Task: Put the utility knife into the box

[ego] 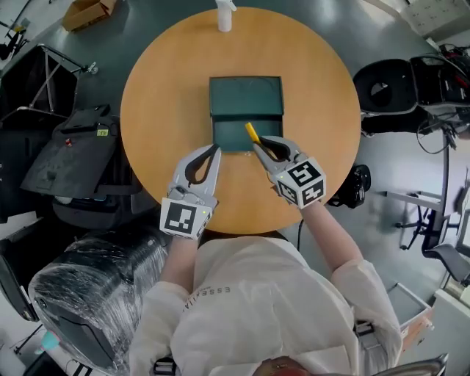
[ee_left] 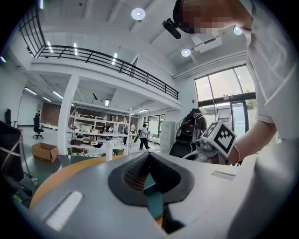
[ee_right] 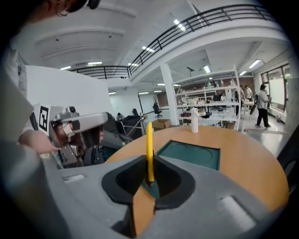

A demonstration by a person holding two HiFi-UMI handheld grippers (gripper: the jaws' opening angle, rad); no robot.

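One open green box lies at the middle of the round table, its lid folded back toward the far edge. Both halves look bare inside in the head view. The one knife, yellow, is not in the box. The right gripper has its jaws clenched on it, and the yellow end reaches out over the box's near right corner. No view shows whether the knife touches the box. The left gripper hangs just beside the box's near left corner. Its jaws are pressed together at the tips with nothing between them. There are two grippers in all, side by side above the near half of the table. One white bottle stands at the far edge, and one cardboard carton sits on the floor beyond the table. The right gripper view shows what the head view does not: the knife stands upright between the pads, and there are round hollows in the box's lining. The left gripper view shows only a sliver of green through its closed jaws. It also takes in the right gripper's marker cube, shelving, and people well behind the table.
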